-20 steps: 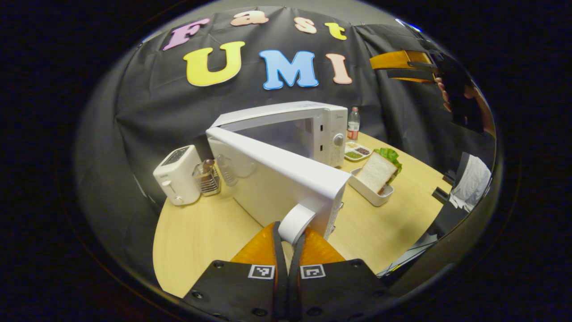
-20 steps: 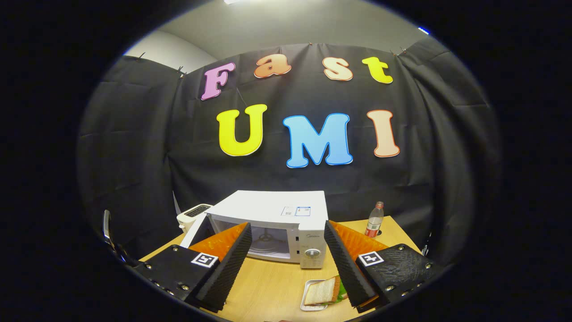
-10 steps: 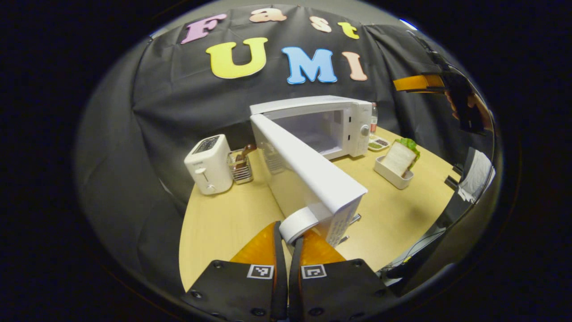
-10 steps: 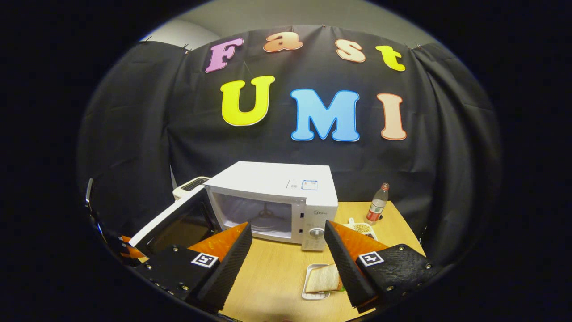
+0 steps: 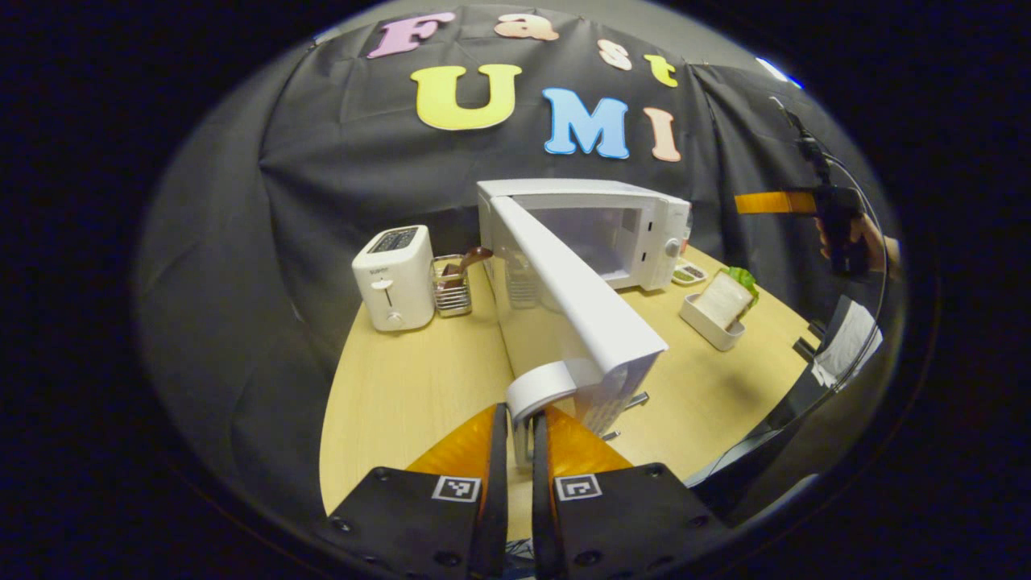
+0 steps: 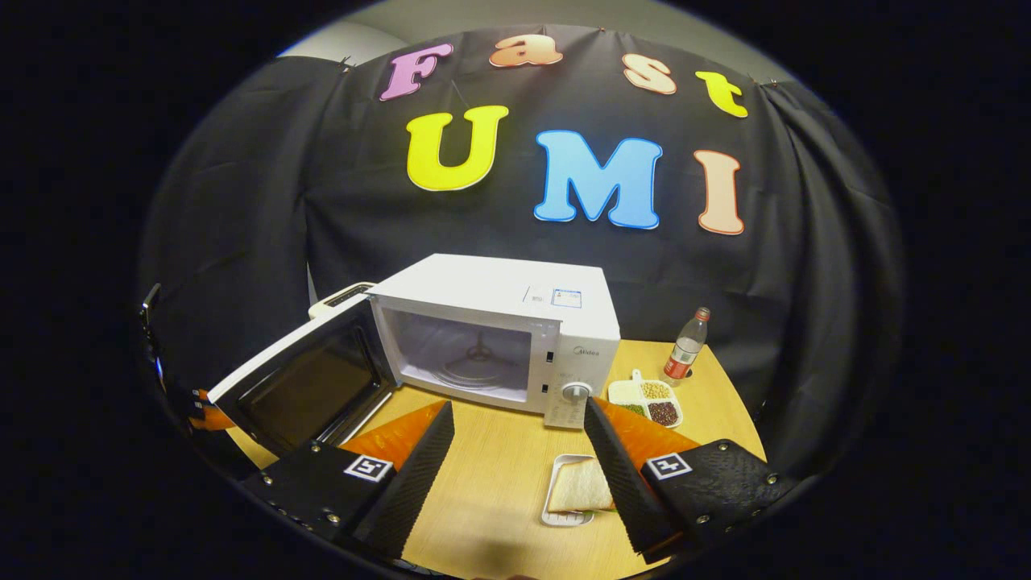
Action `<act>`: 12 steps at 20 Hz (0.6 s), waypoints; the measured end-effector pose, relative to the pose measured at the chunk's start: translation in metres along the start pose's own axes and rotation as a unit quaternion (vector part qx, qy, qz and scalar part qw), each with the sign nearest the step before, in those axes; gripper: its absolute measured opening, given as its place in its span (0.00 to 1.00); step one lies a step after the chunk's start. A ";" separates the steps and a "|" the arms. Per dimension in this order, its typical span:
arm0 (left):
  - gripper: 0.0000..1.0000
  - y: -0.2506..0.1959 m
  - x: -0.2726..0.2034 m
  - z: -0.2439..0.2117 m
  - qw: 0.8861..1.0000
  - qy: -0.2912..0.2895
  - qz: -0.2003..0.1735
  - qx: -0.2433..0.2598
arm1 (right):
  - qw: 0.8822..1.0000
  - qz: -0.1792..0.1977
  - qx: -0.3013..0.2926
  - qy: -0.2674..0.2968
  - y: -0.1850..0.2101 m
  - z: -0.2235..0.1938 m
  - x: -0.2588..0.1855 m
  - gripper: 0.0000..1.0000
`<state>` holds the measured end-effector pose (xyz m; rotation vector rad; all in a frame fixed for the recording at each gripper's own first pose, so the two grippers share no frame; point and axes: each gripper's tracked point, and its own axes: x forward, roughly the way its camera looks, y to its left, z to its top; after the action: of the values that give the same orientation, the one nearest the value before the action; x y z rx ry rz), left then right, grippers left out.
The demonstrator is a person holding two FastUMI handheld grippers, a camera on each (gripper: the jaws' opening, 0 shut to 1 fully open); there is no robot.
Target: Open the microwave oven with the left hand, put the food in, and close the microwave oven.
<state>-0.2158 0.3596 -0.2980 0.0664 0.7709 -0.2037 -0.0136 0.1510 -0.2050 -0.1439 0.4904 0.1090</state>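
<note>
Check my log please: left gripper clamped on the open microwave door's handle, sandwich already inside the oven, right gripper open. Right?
Not quite. The right gripper view shows the sandwich on its tray on the table, outside the microwave. The left gripper does clamp the door handle; the right gripper is open.

A black cloth [image 6: 242, 209] hangs in folds as the back wall of the booth. Above it a plain grey wall [image 6: 548, 20] is visible. In front stands a light wooden counter [image 5: 403, 395] with a rounded edge.

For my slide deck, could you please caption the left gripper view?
Left gripper clamps the microwave door handle, door swung open, sandwich tray waiting.
</note>
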 end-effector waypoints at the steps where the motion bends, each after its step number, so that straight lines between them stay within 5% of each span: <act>1: 0.20 0.004 -0.010 0.002 1.000 -0.006 0.013 -0.005 | 1.000 -0.004 0.003 0.007 -0.006 -0.006 0.002 0.98; 4: 0.19 0.009 -0.042 0.038 0.997 -0.048 0.052 -0.018 | 0.999 -0.025 0.016 0.023 -0.036 -0.020 0.008 0.99; 9: 0.17 -0.026 -0.084 0.161 0.980 -0.177 0.075 -0.055 | 0.995 -0.041 0.050 0.080 -0.087 -0.058 0.025 0.98; 10: 0.20 -0.037 -0.087 0.186 0.975 -0.200 0.076 -0.060 | 0.994 -0.041 0.050 0.093 -0.096 -0.066 0.028 0.98; 12: 0.48 -0.058 -0.096 0.227 0.964 -0.246 0.078 -0.064 | 0.990 -0.037 0.065 0.118 -0.111 -0.083 0.034 0.98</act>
<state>-0.1400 0.2876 -0.0674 -0.0455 0.2795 -0.0147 -0.0070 0.0310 -0.2810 -0.0472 0.7257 -0.0143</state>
